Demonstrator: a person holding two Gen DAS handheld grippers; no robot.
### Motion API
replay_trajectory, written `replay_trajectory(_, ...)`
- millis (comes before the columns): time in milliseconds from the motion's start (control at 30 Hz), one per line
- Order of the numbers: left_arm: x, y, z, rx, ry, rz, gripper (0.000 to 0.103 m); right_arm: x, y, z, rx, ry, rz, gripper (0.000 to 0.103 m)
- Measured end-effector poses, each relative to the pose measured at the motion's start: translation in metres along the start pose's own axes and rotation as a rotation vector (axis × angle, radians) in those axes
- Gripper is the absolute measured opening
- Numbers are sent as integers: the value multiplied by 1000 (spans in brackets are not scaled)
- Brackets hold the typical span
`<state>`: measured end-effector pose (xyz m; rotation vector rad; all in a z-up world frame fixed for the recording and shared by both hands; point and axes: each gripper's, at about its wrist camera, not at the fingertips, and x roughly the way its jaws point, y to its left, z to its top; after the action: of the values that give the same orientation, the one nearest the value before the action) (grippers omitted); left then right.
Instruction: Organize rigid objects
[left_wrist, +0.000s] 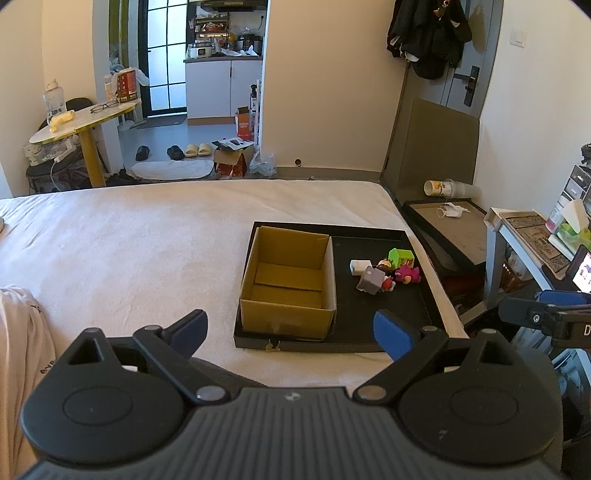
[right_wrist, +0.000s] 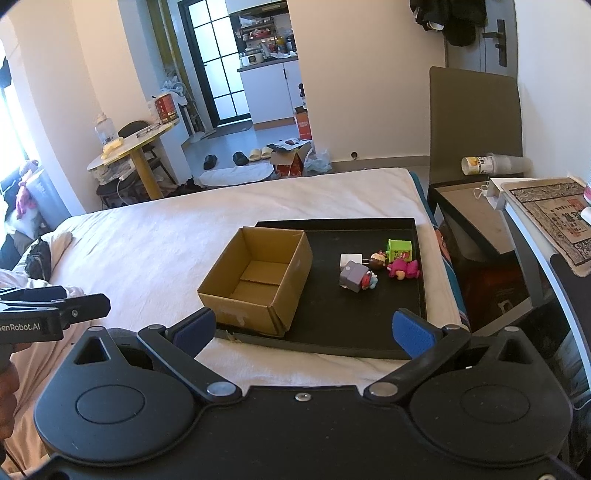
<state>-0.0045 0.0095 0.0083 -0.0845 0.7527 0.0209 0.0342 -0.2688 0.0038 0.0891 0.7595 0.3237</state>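
The left gripper (left_wrist: 291, 338) hovers low over the white bedsheet (left_wrist: 147, 251) with its blue-padded fingers (left_wrist: 391, 334) spread wide and nothing between them; the right gripper (right_wrist: 303, 334) is likewise splayed apart and empty, short of the near edge of the black tray (right_wrist: 332, 321). In the left wrist view the tray (left_wrist: 391, 325) lies at about 1 o'clock from the claw, and the open, empty cardboard box (left_wrist: 288, 280) fills its left half, standing between the left gripper and the far tray wall. The toys sit clustered in the tray's right half, at 2 o'clock from the box: a white block (left_wrist: 360, 266), a grey cube-shaped toy (left_wrist: 372, 280) lying tilted against a small red and blue figure (left_wrist: 388, 284), a dark-haired figurine (left_wrist: 384, 266), a green cube (left_wrist: 400, 257) and a pink plush-like figure (left_wrist: 408, 275), all touching or just beside one another. Past the bed's right edge, at 2 o'clock, a flat black frame (left_wrist: 447, 229) leans over the floor, with a tipped paper cup (left_wrist: 437, 187) beyond it. A round yellow-legged table (left_wrist: 85, 123) stands at 10 o'clock.
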Motion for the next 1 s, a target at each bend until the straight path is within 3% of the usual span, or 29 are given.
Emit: replay_trajectory(1000, 4, 5, -4, -17, 1, 11, 96, 4, 4, -2, -35, 5, 4, 103)
